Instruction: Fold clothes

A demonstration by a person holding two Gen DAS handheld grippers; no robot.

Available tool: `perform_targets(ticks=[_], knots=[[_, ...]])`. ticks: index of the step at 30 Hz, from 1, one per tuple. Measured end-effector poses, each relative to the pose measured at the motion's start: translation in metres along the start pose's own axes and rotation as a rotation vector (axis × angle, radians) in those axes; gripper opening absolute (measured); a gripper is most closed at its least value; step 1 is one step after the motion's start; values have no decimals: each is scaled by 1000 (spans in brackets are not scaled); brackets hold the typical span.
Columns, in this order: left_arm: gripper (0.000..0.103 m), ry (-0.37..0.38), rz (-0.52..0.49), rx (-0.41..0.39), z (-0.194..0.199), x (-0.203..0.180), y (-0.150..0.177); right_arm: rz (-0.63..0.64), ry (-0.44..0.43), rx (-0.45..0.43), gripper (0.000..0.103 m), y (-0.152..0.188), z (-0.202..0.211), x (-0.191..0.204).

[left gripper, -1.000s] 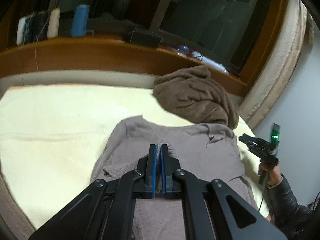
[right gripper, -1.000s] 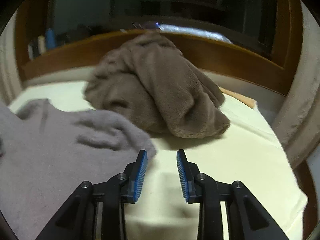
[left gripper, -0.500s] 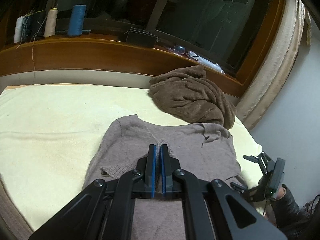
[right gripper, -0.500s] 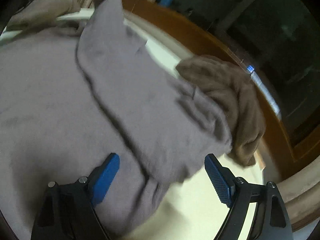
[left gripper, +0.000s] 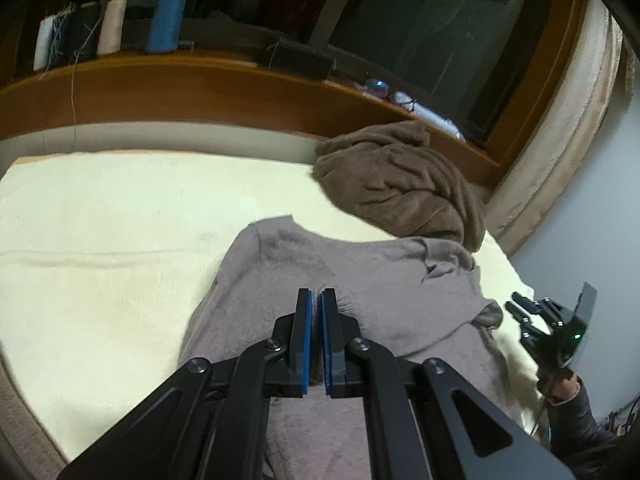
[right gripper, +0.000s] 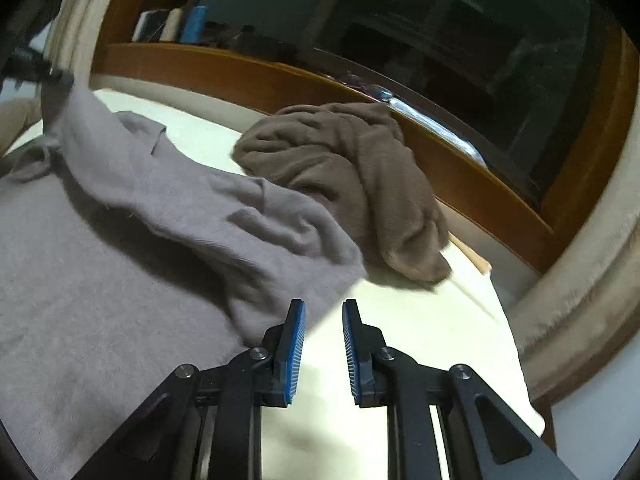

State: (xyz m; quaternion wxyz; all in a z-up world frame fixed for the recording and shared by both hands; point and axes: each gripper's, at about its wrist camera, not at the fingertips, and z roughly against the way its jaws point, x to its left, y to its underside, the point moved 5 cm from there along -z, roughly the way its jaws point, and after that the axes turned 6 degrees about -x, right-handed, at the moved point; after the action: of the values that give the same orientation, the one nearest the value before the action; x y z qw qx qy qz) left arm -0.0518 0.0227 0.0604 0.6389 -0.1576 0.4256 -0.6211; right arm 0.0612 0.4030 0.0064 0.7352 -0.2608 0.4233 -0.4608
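Sweater (left gripper: 372, 284) lies flat, long axis toward brown blanket (left gripper: 400, 184).

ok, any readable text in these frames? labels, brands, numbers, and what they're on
None readable in either view.
Thread spools on the wooden ledge: no label can be seen.
Dark box on the ledge: blurred, nothing legible.
Grey sweater and brown blanket: no tag or print showing.
Right gripper: a green light on its body in the left wrist view, no marking to read.
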Motion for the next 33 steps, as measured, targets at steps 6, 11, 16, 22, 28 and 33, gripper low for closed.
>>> perform_targets(ticks=[6,11,16,22,28,33], knots=[[5,-15,3,28,0,8,10,-187,-183,43,24,14,-2,-9],[5,-6,-11,9,11,3,7,-315,-177,9,89,-5,-29,-29],[5,1,-30,7,13,-2,2,-413,-192,111,89,-10,-80,-41],[5,11,-15,17,7,2,-1,-346,-237,157,14,-14,-110,-23],[6,-34,-47,67,-17,6,-1,-232,-4,78,11,-21,-95,-49],[20,-197,-163,201,-61,26,11,-237,52,120,11,-7,-106,-65]])
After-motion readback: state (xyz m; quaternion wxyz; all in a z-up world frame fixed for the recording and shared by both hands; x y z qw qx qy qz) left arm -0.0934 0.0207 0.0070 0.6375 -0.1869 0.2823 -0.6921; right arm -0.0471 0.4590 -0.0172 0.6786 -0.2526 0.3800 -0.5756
